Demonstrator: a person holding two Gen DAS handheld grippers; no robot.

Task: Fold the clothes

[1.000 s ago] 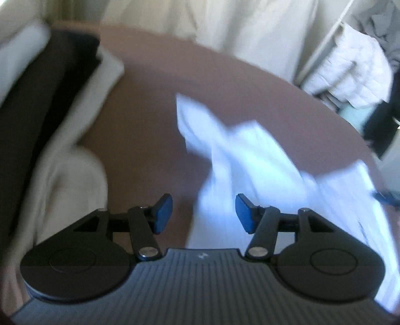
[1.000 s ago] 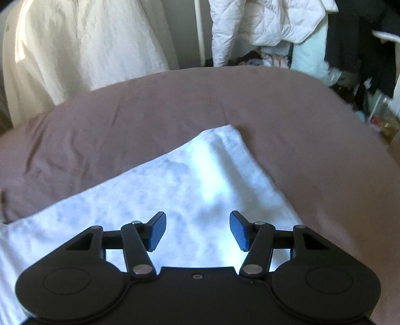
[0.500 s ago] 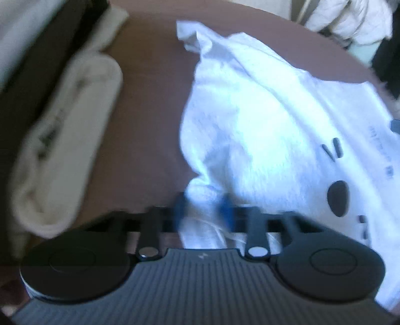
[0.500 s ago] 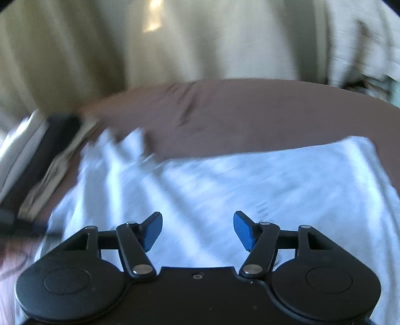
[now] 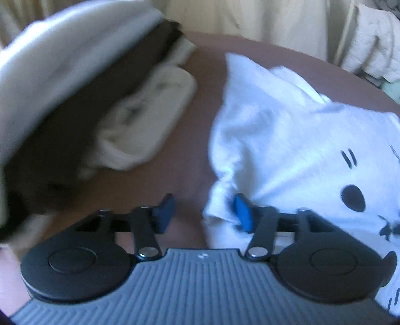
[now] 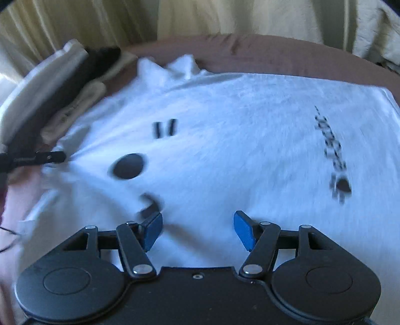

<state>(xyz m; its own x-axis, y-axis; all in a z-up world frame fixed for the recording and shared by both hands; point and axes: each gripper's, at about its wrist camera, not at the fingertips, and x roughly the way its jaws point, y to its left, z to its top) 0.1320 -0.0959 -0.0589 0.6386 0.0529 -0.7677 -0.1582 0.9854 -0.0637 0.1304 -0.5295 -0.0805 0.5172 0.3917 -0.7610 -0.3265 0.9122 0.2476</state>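
A white T-shirt [image 6: 225, 140] with black cartoon marks lies spread on the brown bedsheet [image 6: 262, 55]. It also shows in the left wrist view [image 5: 287, 140], bunched at its left edge. My left gripper [image 5: 203, 215] is open, with the shirt's bunched edge lying between its fingers against the right pad [image 5: 242, 215]. Its tip also shows at the left of the right wrist view [image 6: 50, 157] at the shirt's edge. My right gripper [image 6: 197, 230] is open and empty just above the shirt's near part.
A stack of folded clothes, white [image 5: 62, 65], dark [image 5: 82, 125] and cream [image 5: 147, 117], lies left of the shirt on the bedsheet [image 5: 180, 155]. Cream curtains [image 6: 200, 17] hang behind the bed. A white quilted jacket [image 5: 372, 42] hangs at the back right.
My left gripper had closed in on the shirt's bunched edge half a second ago and now stands open. My right gripper swung left across the shirt, bringing its printed front into view.
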